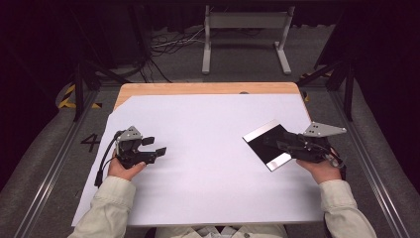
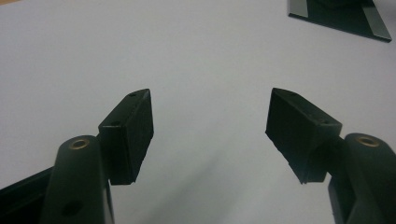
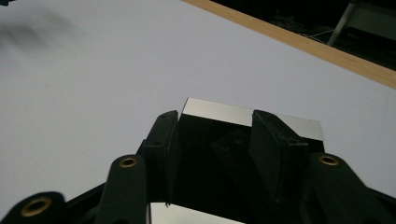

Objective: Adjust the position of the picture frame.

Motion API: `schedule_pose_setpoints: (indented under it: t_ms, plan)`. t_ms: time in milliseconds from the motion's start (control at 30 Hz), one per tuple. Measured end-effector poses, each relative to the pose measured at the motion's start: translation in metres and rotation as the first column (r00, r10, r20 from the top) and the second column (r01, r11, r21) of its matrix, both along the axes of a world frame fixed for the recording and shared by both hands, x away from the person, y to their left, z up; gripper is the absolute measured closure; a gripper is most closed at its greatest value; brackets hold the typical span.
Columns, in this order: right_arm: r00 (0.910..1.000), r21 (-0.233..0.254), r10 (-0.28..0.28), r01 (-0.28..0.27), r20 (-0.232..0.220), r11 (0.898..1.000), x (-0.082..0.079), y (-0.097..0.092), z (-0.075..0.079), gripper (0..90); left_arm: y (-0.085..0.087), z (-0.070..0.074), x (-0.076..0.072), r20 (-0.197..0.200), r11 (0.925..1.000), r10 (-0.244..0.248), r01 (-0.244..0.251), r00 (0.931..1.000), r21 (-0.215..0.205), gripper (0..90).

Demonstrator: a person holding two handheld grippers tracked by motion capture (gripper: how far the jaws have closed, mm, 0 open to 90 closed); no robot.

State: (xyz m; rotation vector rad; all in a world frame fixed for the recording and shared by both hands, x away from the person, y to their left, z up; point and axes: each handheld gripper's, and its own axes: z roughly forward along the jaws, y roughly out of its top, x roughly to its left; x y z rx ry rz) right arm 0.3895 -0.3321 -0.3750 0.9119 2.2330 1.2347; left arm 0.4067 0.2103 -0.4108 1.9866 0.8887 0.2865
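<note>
In the high view, a white sheet covers most of the wooden tabletop, and a flat black plate with shiny strips along two of its edges lies on this sheet, toward its right side. I take this plate as the landmark. The right gripper reaches over the near right edge of the plate, held low and almost level, probably so that its fingers can come at the thin plate from the side. The left gripper is well apart from the plate, to the left of it, low over the bare sheet; it seems to wait there, out of the way. In the left gripper view, the two fingers of this gripper stand wide apart with only the sheet between them, so they are released and hold nothing; the plate shows far off at the upper right corner. In the right gripper view, the fingers stand over the dark middle of the plate, one on each side, with a clear gap and the glossy surface mirroring one of them. They look spread and not pressing on it, so I judge the plate is not grasped but only lies flat on the sheet.
</note>
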Motion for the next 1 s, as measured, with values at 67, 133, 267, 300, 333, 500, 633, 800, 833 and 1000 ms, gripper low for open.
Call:
schedule_pose_setpoints:
  t_ms: [67, 133, 267, 300, 333, 500, 633, 800, 833, 1000]
  plan:
    - [0.9999, -0.005, -0.003, 0.003, -0.010, 1.000, 0.001, 0.000, 0.001, 56.0, 0.000, 0.000, 0.000, -0.003, 1.0000, 0.001, -0.001, 1.0000, -0.001, 32.7]
    - [0.9998, -0.012, -0.005, 0.005, -0.017, 1.000, 0.004, 0.001, 0.002, 59.0, 0.000, 0.000, 0.000, -0.003, 1.0000, 0.002, -0.002, 1.0000, 0.001, 32.7]
    - [0.9997, -0.025, -0.009, 0.008, -0.023, 1.000, 0.006, 0.003, 0.004, 62.9, -0.001, 0.000, -0.001, -0.012, 1.0000, 0.000, 0.000, 0.9999, 0.004, 32.5]
    - [0.9996, -0.030, -0.010, 0.010, -0.025, 0.999, 0.008, 0.003, 0.005, 64.3, -0.001, 0.000, 0.000, -0.012, 1.0000, 0.000, 0.000, 0.9999, 0.007, 32.5]
    - [0.9992, -0.042, -0.022, 0.020, -0.035, 0.999, 0.010, 0.002, 0.006, 68.6, -0.001, -0.001, 0.000, -0.013, 1.0000, 0.000, 0.000, 0.9999, 0.006, 32.3]
    - [0.9957, -0.056, -0.057, 0.053, -0.073, 0.997, 0.021, -0.005, 0.006, 74.8, -0.002, -0.002, 0.001, -0.017, 0.9999, 0.007, -0.006, 0.9998, 0.010, 32.2]
    - [0.9927, -0.067, -0.078, 0.072, -0.092, 0.995, 0.027, -0.010, 0.006, 78.7, -0.002, -0.002, 0.001, -0.024, 0.9999, 0.011, -0.010, 0.9997, 0.011, 32.2]
    - [0.9875, -0.080, -0.103, 0.094, -0.120, 0.992, 0.036, -0.019, 0.005, 82.9, -0.001, -0.002, 0.001, -0.026, 0.9998, 0.012, -0.012, 0.9996, 0.013, 32.2]
    - [0.9867, -0.088, -0.106, 0.096, -0.123, 0.992, 0.037, -0.020, 0.005, 83.6, -0.001, -0.002, 0.001, -0.027, 0.9998, 0.013, -0.012, 0.9996, 0.013, 32.2]
    - [0.9803, -0.117, -0.138, 0.122, -0.142, 0.986, 0.045, -0.026, 0.003, 88.9, -0.002, -0.004, 0.002, -0.034, 0.9998, 0.014, -0.014, 0.9993, 0.017, 32.1]
